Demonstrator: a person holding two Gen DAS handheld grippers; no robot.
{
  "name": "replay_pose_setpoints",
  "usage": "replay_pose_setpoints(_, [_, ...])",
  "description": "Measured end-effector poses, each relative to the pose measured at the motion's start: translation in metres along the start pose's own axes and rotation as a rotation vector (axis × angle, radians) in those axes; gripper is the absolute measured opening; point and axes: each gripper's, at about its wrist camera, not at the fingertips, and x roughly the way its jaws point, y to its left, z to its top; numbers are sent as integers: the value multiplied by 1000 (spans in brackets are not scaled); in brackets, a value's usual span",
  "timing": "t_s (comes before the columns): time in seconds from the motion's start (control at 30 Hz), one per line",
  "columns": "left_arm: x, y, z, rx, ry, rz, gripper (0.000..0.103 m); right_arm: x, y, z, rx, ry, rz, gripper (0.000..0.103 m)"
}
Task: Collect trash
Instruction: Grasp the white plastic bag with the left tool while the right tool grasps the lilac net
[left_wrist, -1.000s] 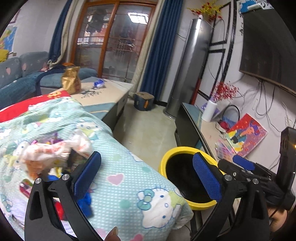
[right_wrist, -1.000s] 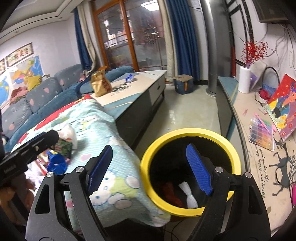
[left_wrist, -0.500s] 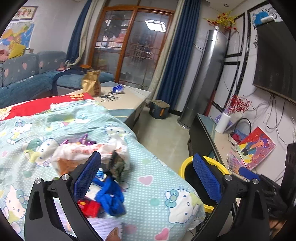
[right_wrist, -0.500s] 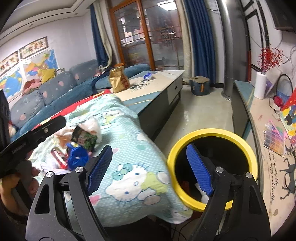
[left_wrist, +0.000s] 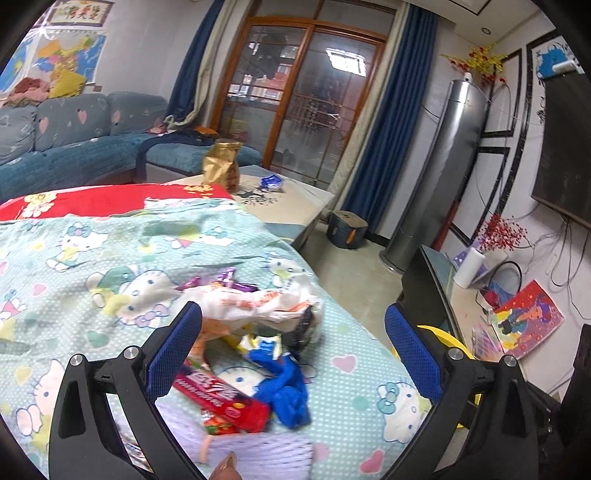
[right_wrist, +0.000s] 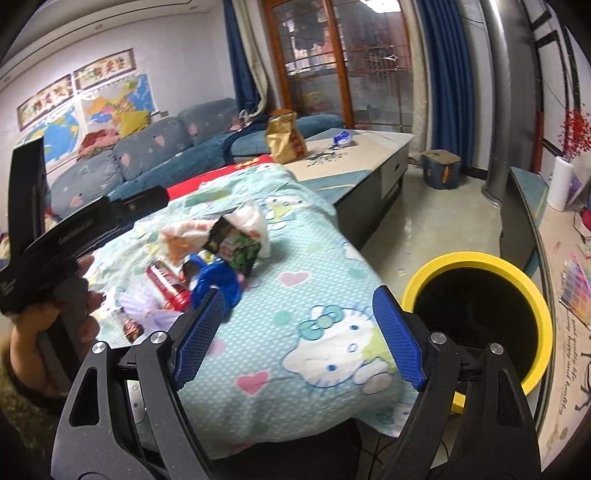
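Observation:
A pile of trash lies on the Hello Kitty blanket (left_wrist: 110, 258): a white plastic bag (left_wrist: 255, 302), a red wrapper (left_wrist: 225, 398), a crumpled blue piece (left_wrist: 288, 387) and a dark green snack packet (right_wrist: 236, 247). My left gripper (left_wrist: 293, 354) is open and empty, just above the pile. My right gripper (right_wrist: 295, 336) is open and empty, over the blanket's near edge, between the pile and the yellow-rimmed bin (right_wrist: 480, 266). The red wrapper (right_wrist: 166, 284) and blue piece (right_wrist: 218, 280) also show in the right wrist view.
The bin (left_wrist: 443, 332) stands on the floor right of the blanket. A low table (right_wrist: 362, 158) behind holds a gold bag (right_wrist: 284, 136) and a blue wrapper (right_wrist: 341, 138). A TV stand (right_wrist: 528, 206) runs along the right wall. A sofa (left_wrist: 74, 147) is at the back left.
Both grippers have swung left from the bin toward the trash pile. The left one now hangs over the pile. Both stay open and empty.

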Motion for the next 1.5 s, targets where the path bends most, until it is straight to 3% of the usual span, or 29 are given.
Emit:
replay_pose_setpoints(0.4, [-5, 55, 4, -61, -3, 87, 96, 19, 41, -7, -69, 60, 74, 74])
replay_pose_setpoints(0.6, [0, 80, 6, -85, 35, 121, 96, 35, 62, -13, -108, 109, 129, 74])
replay_pose_setpoints(0.87, [29, 98, 2, -99, 130, 79, 96, 66, 87, -24, -148, 194, 206, 74])
replay_pose_setpoints(1.27, [82, 106, 0, -196, 273, -46, 94, 102, 95, -35, -108, 303, 292, 74])
replay_pose_setpoints(1.37, [87, 103, -2, -203, 287, -63, 75, 103, 99, -37, -108, 310, 322, 65])
replay_pose_setpoints(1.5, [87, 102, -3, -207, 286, -70, 51, 105, 99, -39, -100, 334, 369, 42])
